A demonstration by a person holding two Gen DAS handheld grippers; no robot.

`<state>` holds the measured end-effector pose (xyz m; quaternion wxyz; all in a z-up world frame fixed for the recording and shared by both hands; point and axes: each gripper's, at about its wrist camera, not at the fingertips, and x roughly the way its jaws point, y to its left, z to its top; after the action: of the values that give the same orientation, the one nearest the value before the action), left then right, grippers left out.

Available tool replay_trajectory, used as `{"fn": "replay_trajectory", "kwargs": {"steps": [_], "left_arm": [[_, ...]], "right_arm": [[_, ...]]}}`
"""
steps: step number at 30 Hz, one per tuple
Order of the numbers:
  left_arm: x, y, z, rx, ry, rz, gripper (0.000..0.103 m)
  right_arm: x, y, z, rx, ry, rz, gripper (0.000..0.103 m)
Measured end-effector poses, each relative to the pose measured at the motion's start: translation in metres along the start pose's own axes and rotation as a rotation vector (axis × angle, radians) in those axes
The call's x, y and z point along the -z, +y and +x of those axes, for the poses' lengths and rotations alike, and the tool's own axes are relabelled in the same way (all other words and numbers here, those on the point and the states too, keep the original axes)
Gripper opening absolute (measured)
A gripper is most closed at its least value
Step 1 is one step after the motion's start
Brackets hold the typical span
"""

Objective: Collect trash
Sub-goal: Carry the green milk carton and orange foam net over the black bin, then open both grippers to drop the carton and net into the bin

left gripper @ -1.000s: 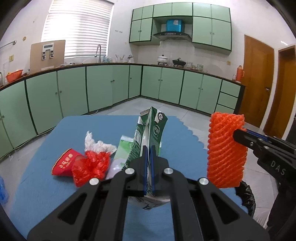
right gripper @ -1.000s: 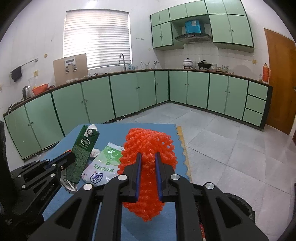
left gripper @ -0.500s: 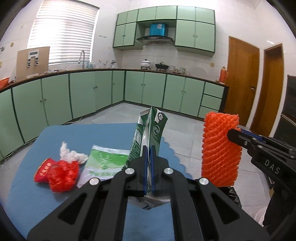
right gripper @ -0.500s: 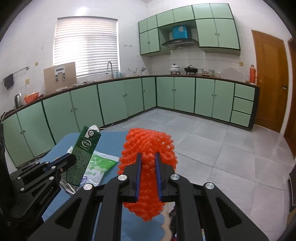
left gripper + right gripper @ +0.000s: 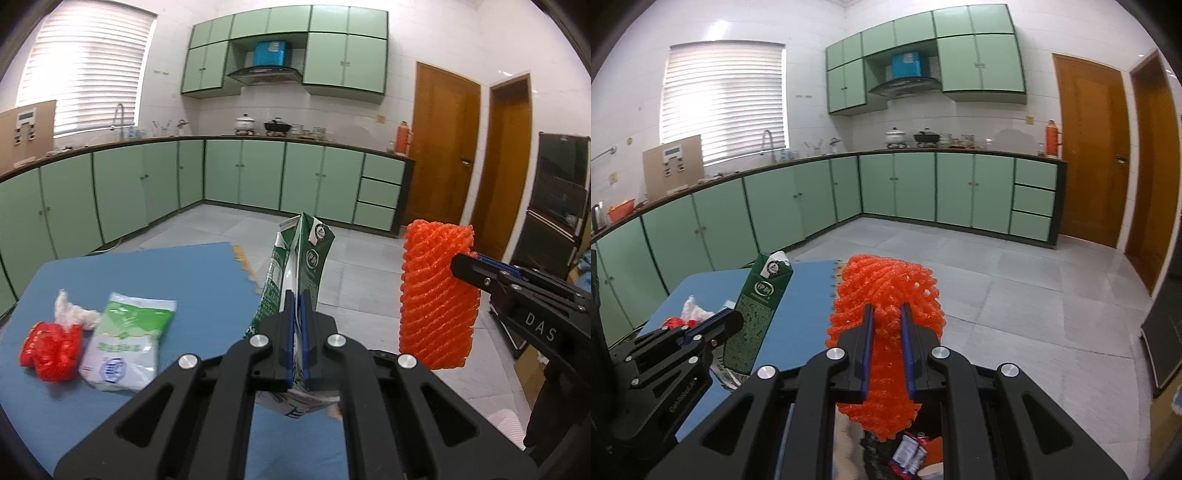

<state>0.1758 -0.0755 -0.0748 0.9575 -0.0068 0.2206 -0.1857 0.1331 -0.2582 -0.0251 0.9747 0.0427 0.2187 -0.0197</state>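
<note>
Kitchen: white tiled walls; grey tiled floor (image 5: 960, 258); green base cabinets (image 5: 897, 188) in an L ahead; green wall cabinets (image 5: 979, 62); bright window blind (image 5: 724, 99) ahead-left; wooden doors (image 5: 1089, 155) right.

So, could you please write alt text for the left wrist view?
The left gripper pinches a flattened green milk carton upright over a blue table. At right, the right gripper holds an orange foam net.

Both wrist views forward along jaws, sharing kitchen cabinets (image 5: 240, 177).
</note>
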Motion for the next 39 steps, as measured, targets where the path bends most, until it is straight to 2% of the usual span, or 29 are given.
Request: {"fn": "replay_trajectory", "kwargs": {"steps": [8,19,30,32,34,36,39], "left_arm": [[0.004,-0.049,0.024,0.081,0.011,0.050,0.002],[0.018,-0.106,0.065,0.169,0.052,0.094,0.002],[0.038,-0.122,0.106,0.186,0.177,0.096,0.002],[0.040,-0.122,0.110,0.192,0.197,0.096,0.003],[0.041,-0.122,0.111,0.197,0.202,0.091,0.007],[0.039,-0.123,0.110,0.204,0.200,0.086,0.027],[0.036,-0.122,0.107,0.208,0.189,0.080,0.029]], "right_arm": [[0.011,-0.047,-0.005,0.074,0.012,0.046,0.014],[0.041,-0.110,0.007,0.154,0.080,0.113,0.014],[0.070,-0.142,0.032,0.183,0.176,0.154,0.014],[0.074,-0.145,0.034,0.182,0.189,0.158,0.018],[0.073,-0.147,0.037,0.184,0.201,0.168,0.021],[0.074,-0.148,0.038,0.184,0.207,0.173,0.026],[0.072,-0.149,0.037,0.189,0.203,0.185,0.036]]}}
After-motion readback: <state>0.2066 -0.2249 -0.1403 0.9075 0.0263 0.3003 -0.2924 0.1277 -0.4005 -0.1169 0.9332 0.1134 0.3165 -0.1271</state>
